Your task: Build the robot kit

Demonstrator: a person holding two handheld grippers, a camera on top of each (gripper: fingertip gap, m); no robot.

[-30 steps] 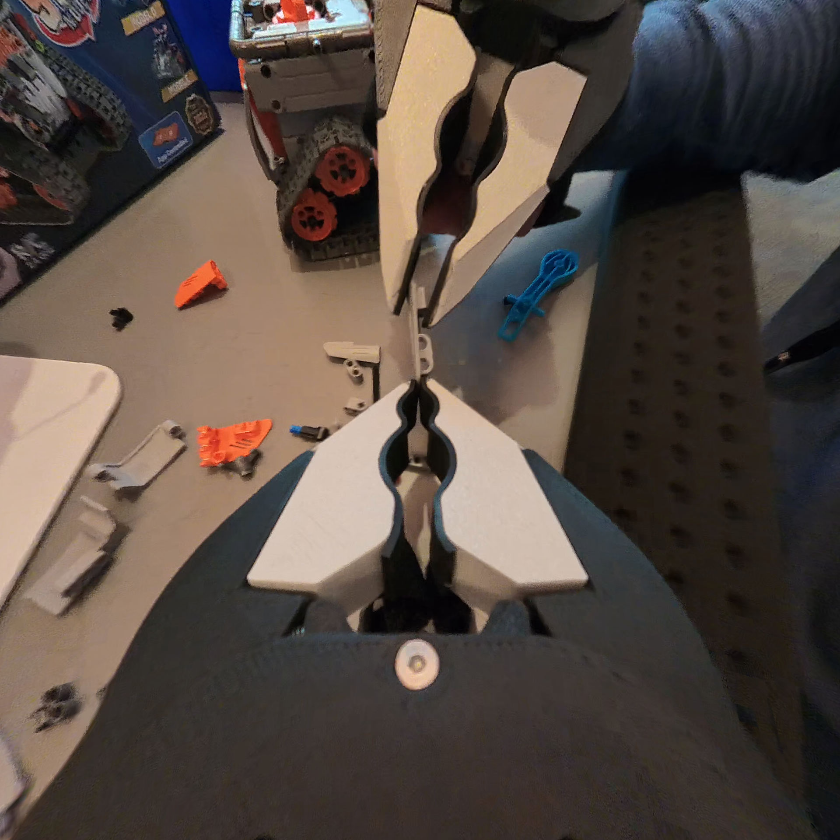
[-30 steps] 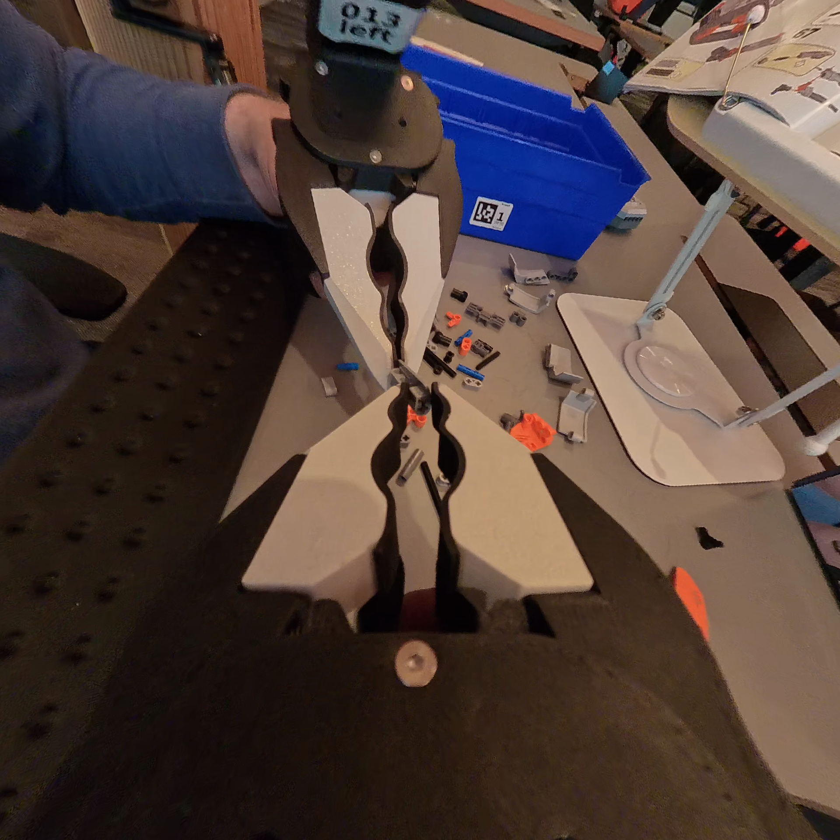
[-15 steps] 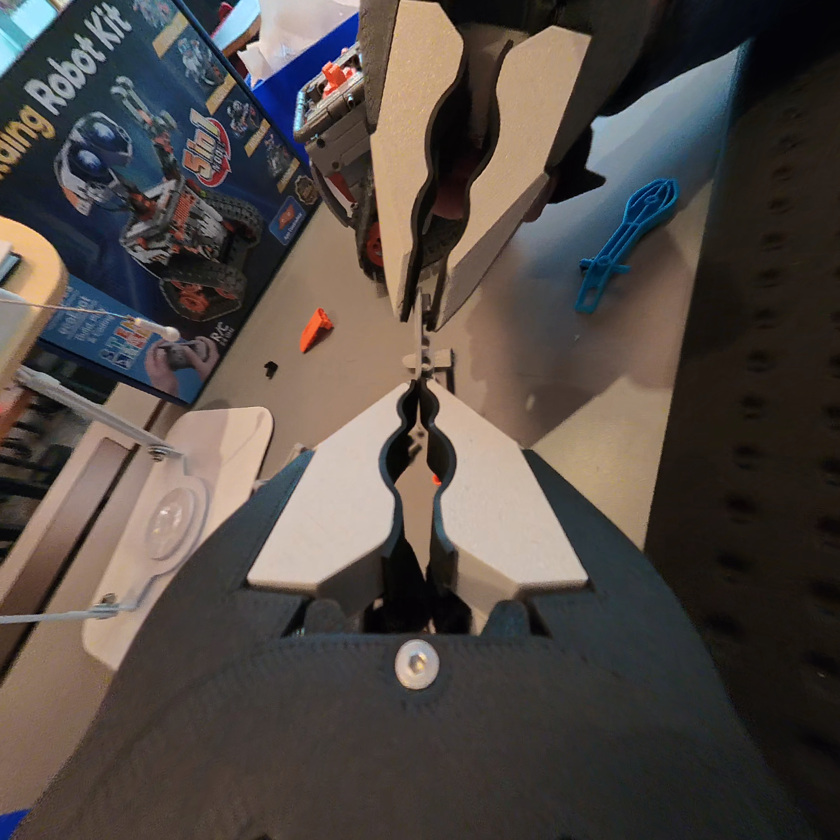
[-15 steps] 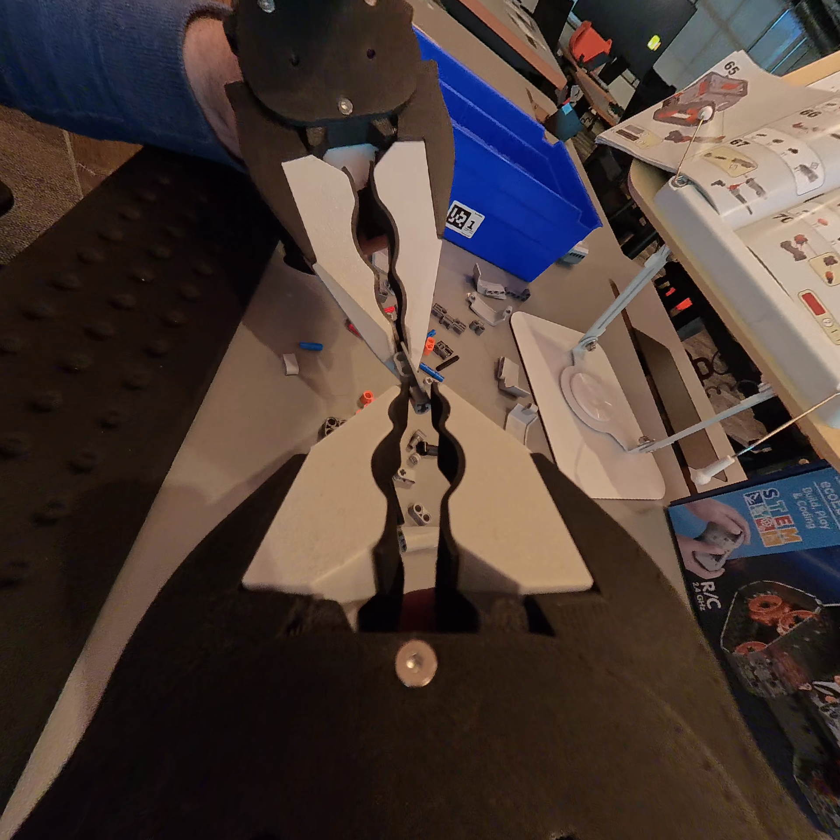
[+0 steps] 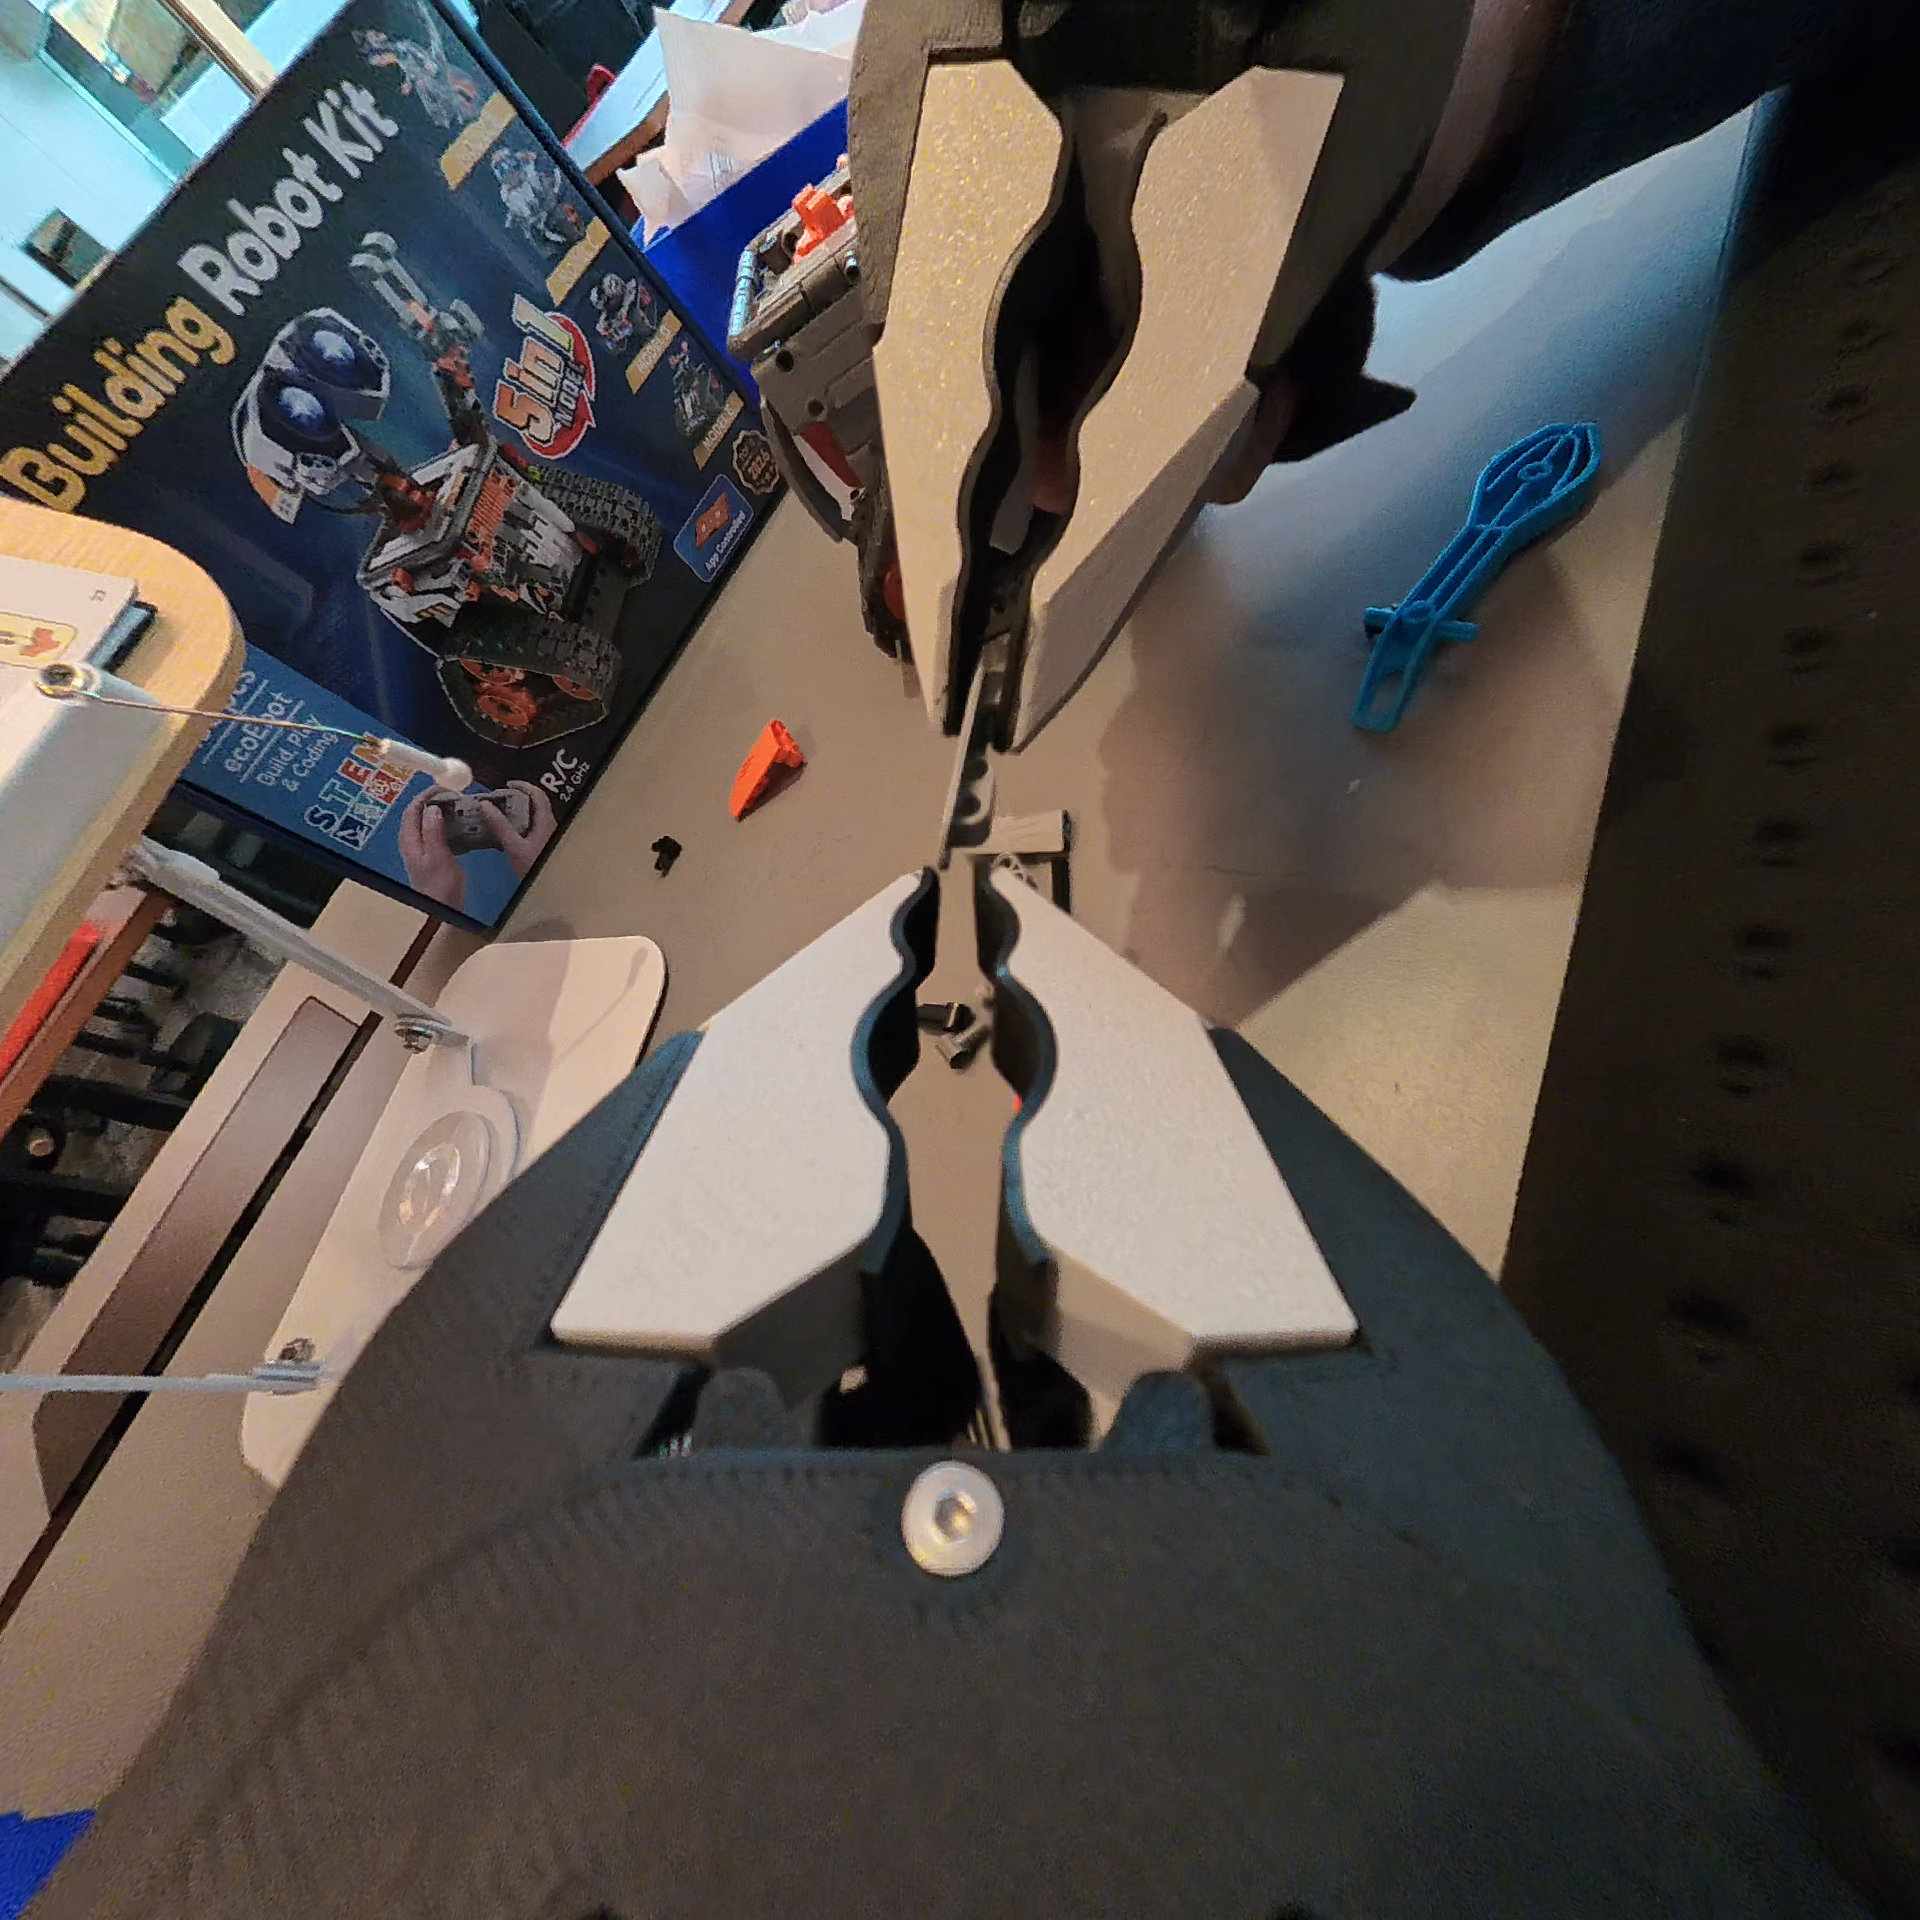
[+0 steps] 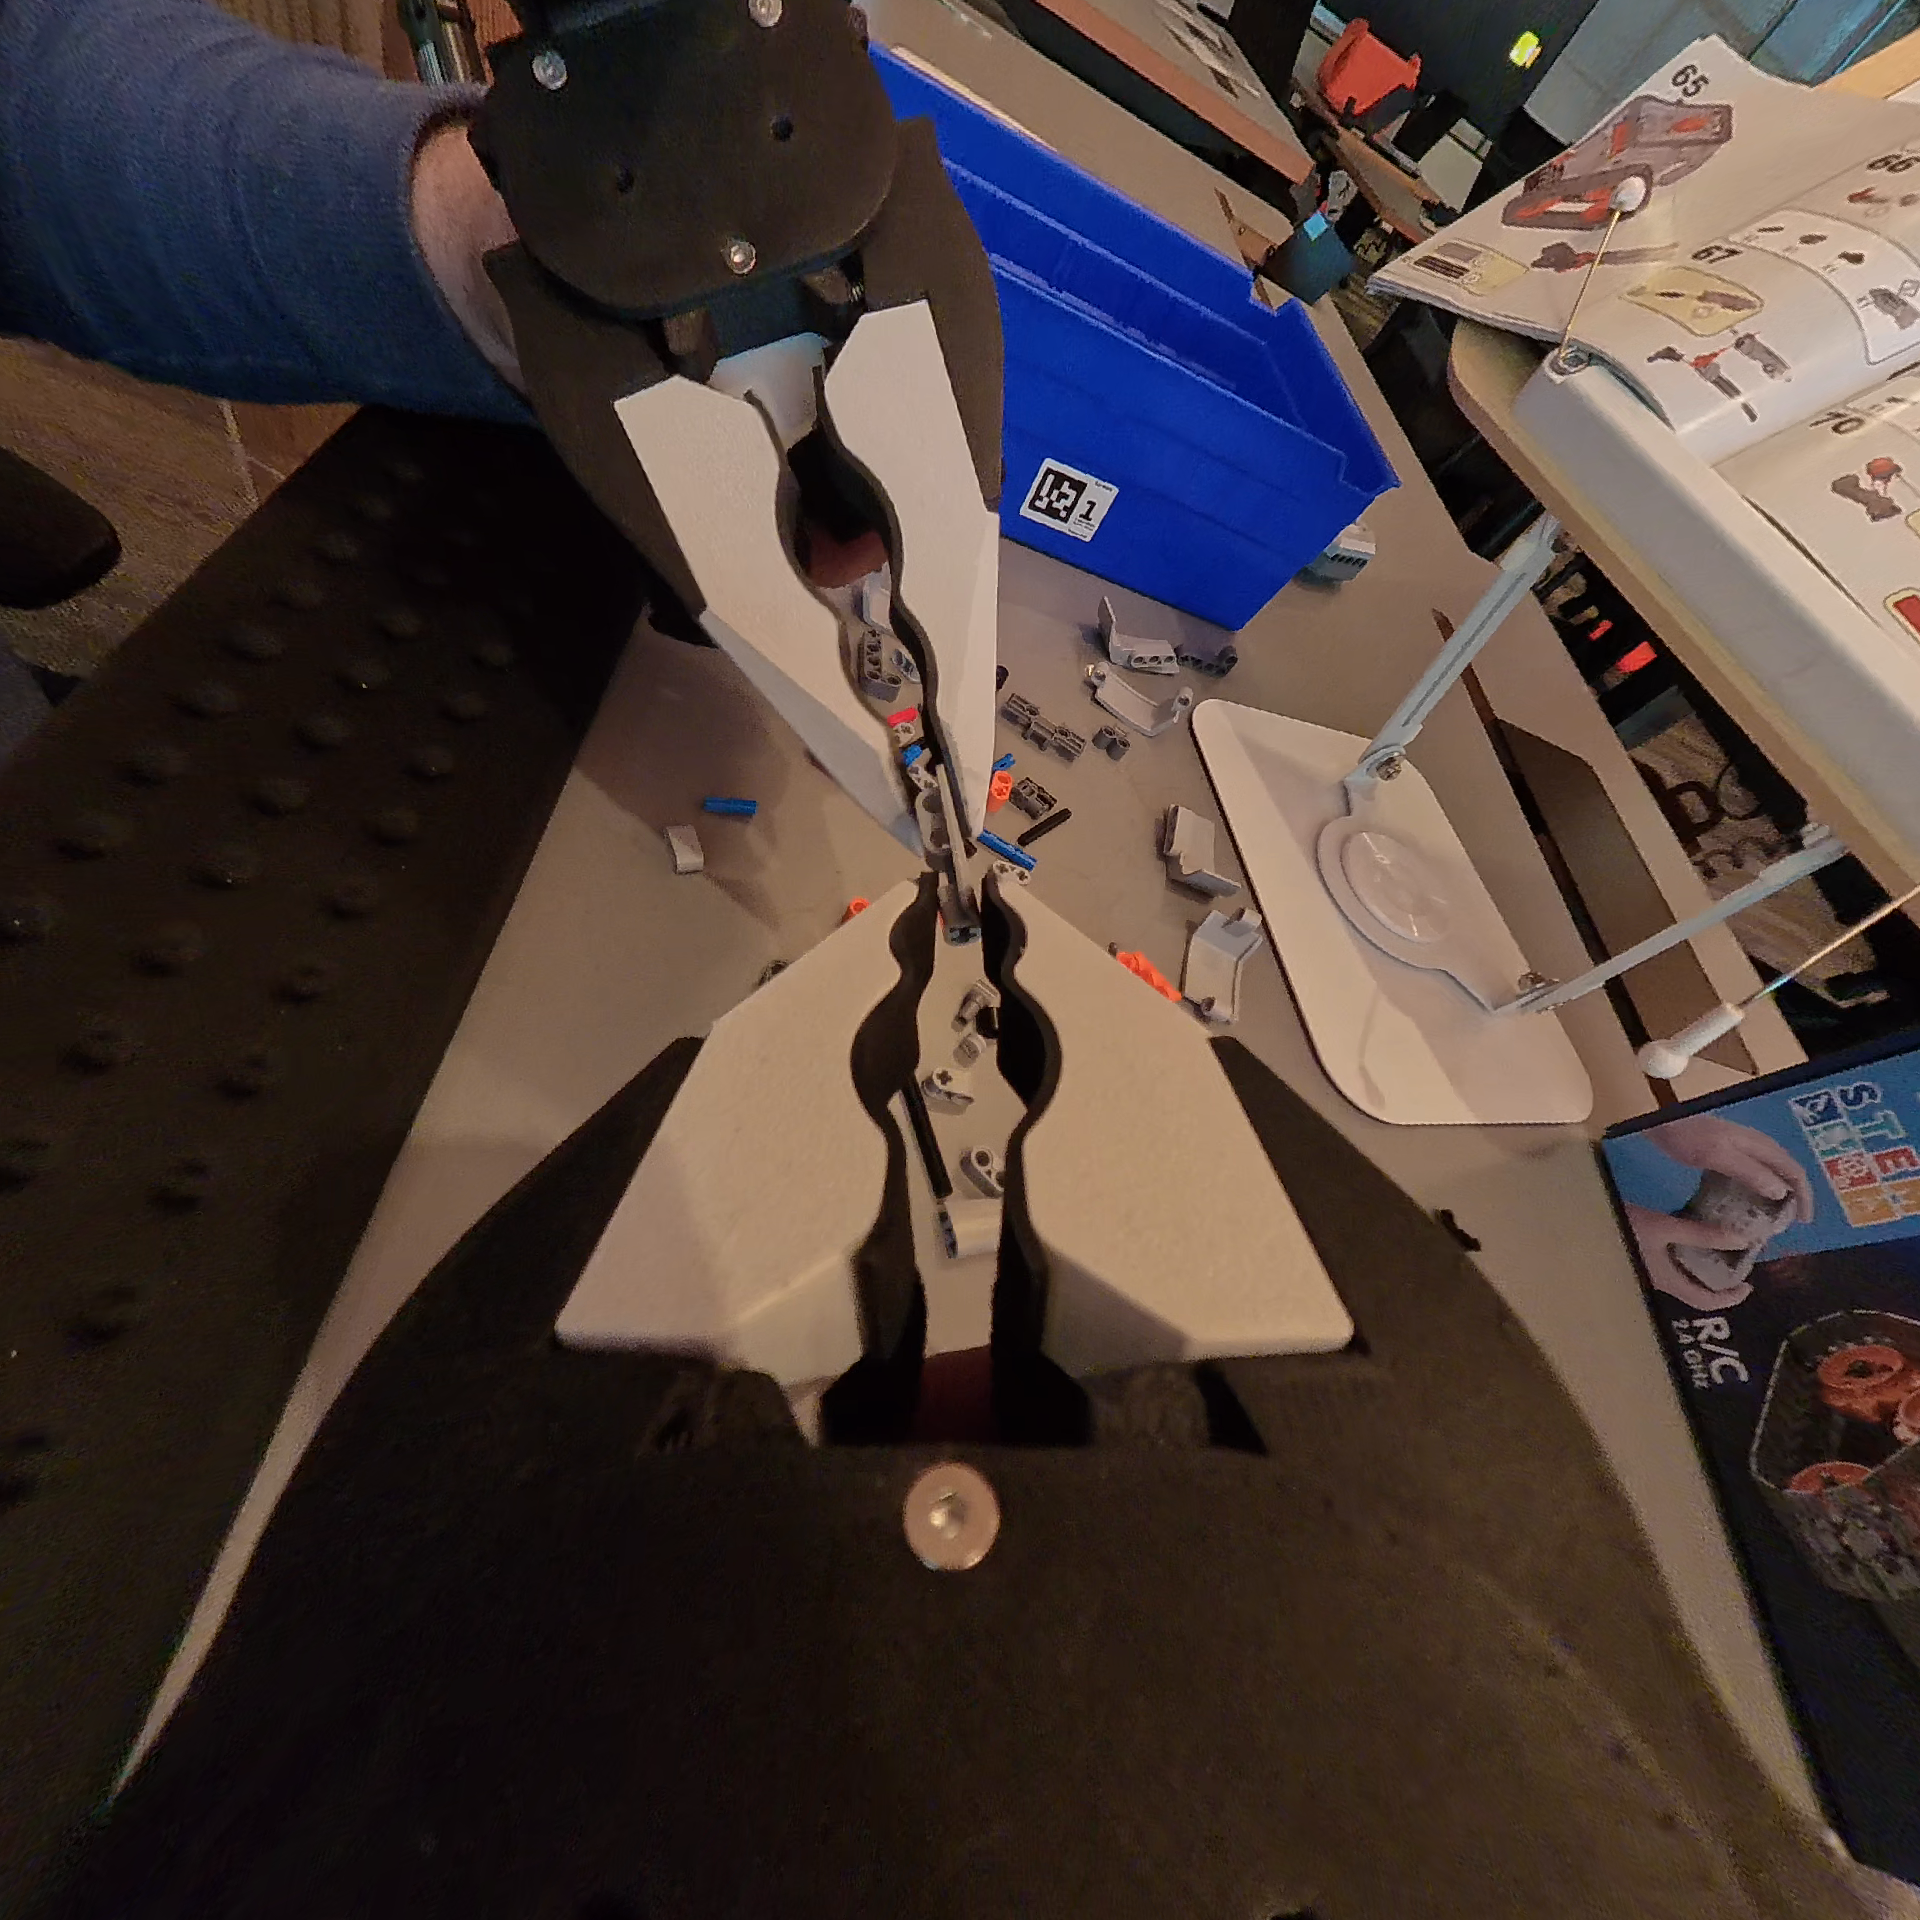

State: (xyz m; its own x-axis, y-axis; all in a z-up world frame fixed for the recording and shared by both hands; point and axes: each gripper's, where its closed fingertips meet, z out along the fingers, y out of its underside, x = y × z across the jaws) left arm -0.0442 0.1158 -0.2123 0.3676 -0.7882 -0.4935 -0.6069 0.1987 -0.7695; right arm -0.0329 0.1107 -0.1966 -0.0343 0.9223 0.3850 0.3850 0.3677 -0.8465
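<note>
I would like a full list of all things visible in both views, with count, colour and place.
grey beam: one, grey, between both grippers' tips
loose parts: many, grey, black, orange, blue, on table
bin: one, blue, behind parts
kit box: one, dark blue, table edge
tracked model: one, grey-orange, beside box
tool: one, blue, on table
stand base: one, white, on table
right gripper: shut on grey beam
left gripper: at beam's end, grip unclear

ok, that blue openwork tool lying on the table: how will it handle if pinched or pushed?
The blue openwork tool is probably light, as it looks like thin lattice plastic. It lies flat on the grey table, so a push should make it slide rather than roll. The slim shaft may flex a little.
</note>
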